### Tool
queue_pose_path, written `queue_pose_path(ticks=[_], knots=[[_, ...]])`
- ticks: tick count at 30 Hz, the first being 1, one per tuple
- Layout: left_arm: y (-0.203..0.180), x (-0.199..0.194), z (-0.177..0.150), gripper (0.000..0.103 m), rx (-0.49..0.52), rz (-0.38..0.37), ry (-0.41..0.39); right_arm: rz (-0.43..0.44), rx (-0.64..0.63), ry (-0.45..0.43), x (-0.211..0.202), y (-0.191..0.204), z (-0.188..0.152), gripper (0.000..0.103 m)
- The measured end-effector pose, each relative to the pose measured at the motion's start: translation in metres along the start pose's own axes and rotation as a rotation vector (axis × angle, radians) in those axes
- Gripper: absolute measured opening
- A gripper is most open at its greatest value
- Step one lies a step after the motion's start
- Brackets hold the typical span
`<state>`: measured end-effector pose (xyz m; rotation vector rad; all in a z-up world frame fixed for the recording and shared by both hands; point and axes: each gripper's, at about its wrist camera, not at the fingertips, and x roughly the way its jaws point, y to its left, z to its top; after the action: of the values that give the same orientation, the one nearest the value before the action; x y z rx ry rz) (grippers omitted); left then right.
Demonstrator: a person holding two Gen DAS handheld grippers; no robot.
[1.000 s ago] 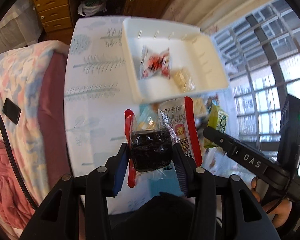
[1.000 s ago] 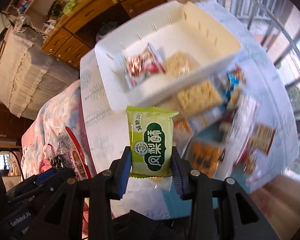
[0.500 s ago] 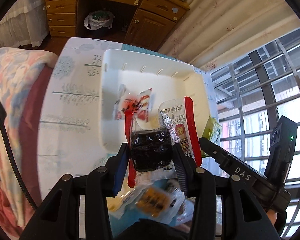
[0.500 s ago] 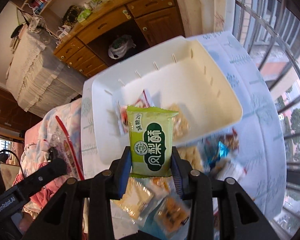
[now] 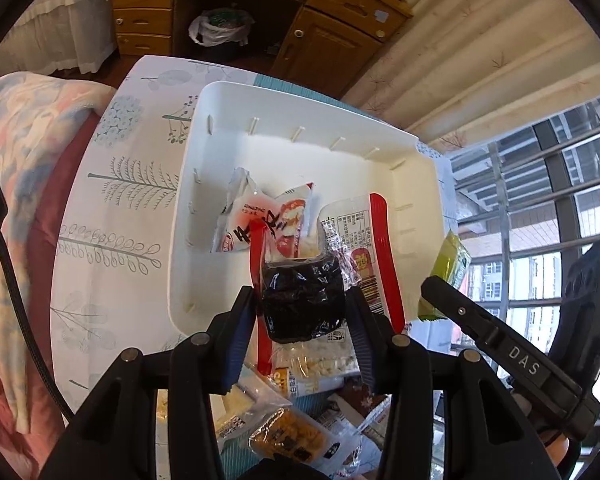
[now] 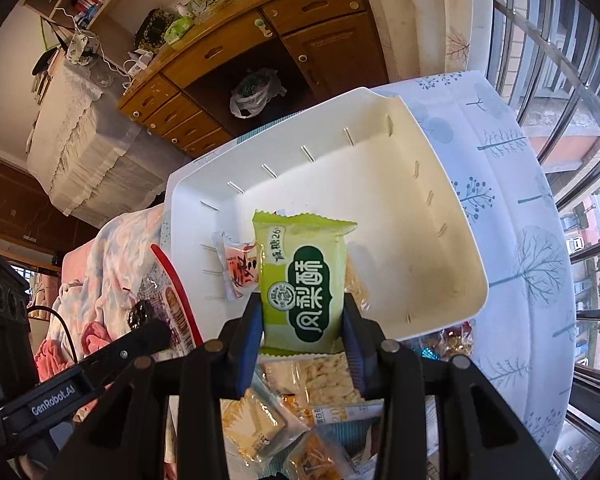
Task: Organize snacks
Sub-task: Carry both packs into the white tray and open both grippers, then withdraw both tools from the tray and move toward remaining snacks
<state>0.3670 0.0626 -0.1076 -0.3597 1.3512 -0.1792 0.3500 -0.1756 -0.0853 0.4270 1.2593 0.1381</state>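
Left gripper (image 5: 304,310): jaws opening, clear red-edged wrapper with a dark snack (image 5: 303,300) between the pads, lower centre of frame, over the near rim of the white plastic bin (image 5: 300,120). Right gripper (image 6: 303,322): clamped narrow on a green pillow-pack snack (image 6: 302,280), frame centre, over the bin (image 6: 440,184). Red-white packet (image 5: 260,224) lies inside. Loose snacks (image 6: 324,376) on the tree-print tablecloth (image 6: 532,256), bottom.

The bin (image 5: 204,184) stands on the tabletop (image 5: 112,216), with two packets (image 5: 268,220) lying in its left part. Loose snacks (image 6: 328,376) lie on the tabletop before the bin's near wall. A cabinet (image 5: 228,4) stands behind the tabletop, a blanket (image 5: 16,160) lies to its left, and a window (image 6: 580,80) is on its right.
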Motion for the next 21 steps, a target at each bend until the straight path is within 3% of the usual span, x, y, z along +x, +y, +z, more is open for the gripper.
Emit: queue_pose_path(ticks=[3,7,10,21], knots=[[0.001,-0.001,0.003,0.073,-0.017,0.018,-0.018,0.002,0.014,0.014,0.004,-0.004,0.004,0.039],[0.003,-0.005,0.005,0.074,-0.028,0.035,-0.028,-0.024,0.032,0.030,0.005,-0.009,0.006,0.049],[0.005,-0.009,0.003,0.074,-0.023,0.048,-0.021,-0.026,0.046,0.031,0.003,-0.010,0.005,0.050],[0.008,-0.045,-0.025,0.074,0.114,0.022,-0.027,-0.037,0.115,-0.040,-0.027,0.004,-0.026,0.058]])
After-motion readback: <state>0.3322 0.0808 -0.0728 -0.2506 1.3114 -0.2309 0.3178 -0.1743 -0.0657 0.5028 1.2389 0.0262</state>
